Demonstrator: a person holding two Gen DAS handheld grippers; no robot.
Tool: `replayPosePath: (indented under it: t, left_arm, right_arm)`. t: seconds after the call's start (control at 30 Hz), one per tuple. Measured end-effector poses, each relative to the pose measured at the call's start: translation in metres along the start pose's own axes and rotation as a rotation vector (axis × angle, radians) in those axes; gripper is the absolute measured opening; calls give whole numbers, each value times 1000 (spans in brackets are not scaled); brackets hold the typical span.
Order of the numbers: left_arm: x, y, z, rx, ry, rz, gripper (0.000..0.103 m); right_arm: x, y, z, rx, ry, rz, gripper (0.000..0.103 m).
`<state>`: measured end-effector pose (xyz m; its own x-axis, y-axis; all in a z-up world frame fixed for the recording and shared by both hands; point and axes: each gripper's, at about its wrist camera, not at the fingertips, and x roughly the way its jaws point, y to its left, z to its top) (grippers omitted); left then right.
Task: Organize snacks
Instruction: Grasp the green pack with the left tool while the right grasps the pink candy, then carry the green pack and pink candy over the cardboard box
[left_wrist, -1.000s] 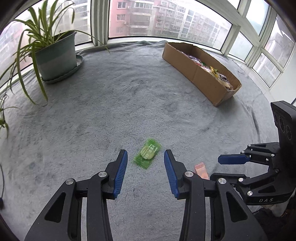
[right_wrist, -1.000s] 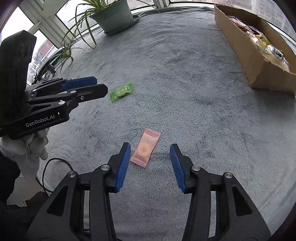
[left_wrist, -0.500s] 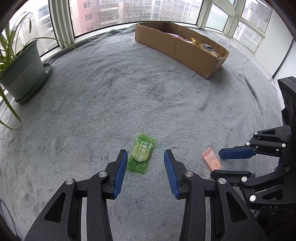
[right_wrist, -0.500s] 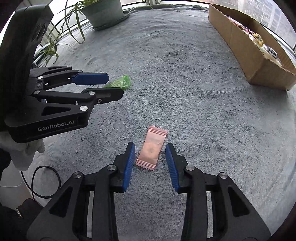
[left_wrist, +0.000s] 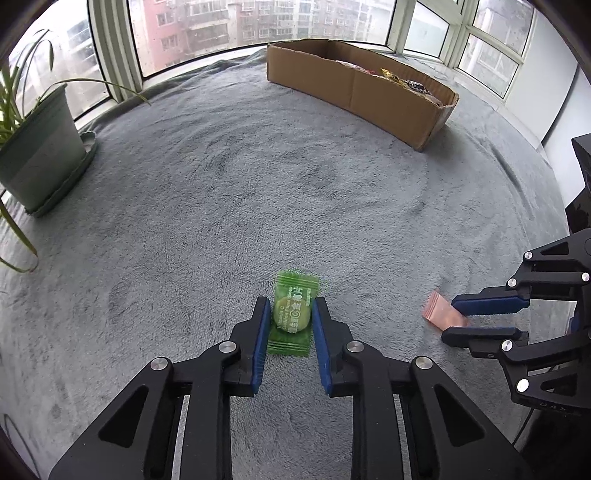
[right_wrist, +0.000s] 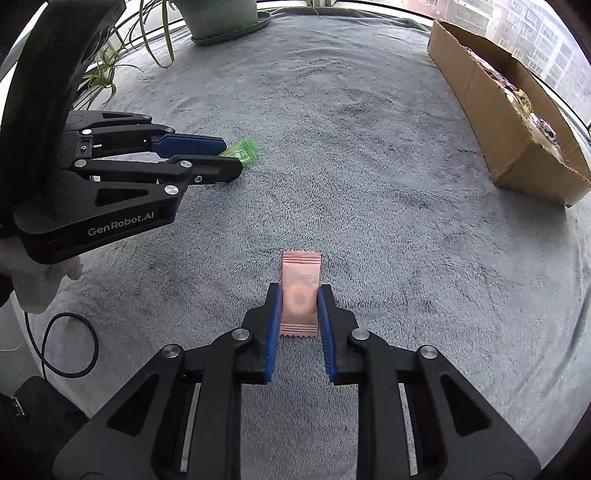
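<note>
Both sets of jaws have just been closing, and each now has a sweet between its blue pads. In the left wrist view the left gripper (left_wrist: 288, 314) is clamped on the green candy (left_wrist: 291, 312) at lower centre of the frame; half a second ago the pads stood apart on either side of it. In the right wrist view the right gripper (right_wrist: 299, 306) pinches the pink candy (right_wrist: 299, 295), also at lower centre, where the pads earlier only flanked the wrapper.

For the task this looks like 2 pickups secured at once — both wrappers still lie on the grey blanket (left_wrist: 258, 192), not lifted. The likely next step is to raise them and carry them to the cardboard box (left_wrist: 369, 92) at the upper right of the left view, which already holds other packets.

Pose: both grippers point steeply down at the blanket, side by side. The right one shows at the right edge of the left view; the left one fills the left side of the right view, held by a white-gloved hand (right_wrist: 40, 273). A potted plant (left_wrist: 33, 162) stands at the far left.
</note>
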<state>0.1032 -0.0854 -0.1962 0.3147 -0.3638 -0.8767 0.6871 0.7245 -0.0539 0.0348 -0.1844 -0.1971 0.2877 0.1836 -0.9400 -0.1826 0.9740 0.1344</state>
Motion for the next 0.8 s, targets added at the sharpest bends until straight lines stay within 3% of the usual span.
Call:
replayPosePath:
  t: [0.4,0.8]
  left_arm:
    - [-16,4,0,-71,-32,12,20]
    - [-45,-8,28,-112,-123,15,20]
  right_arm:
    - [-14,-12,-2,21,-47,34,20]
    - [-60,-56,25,50,-185,3,20]
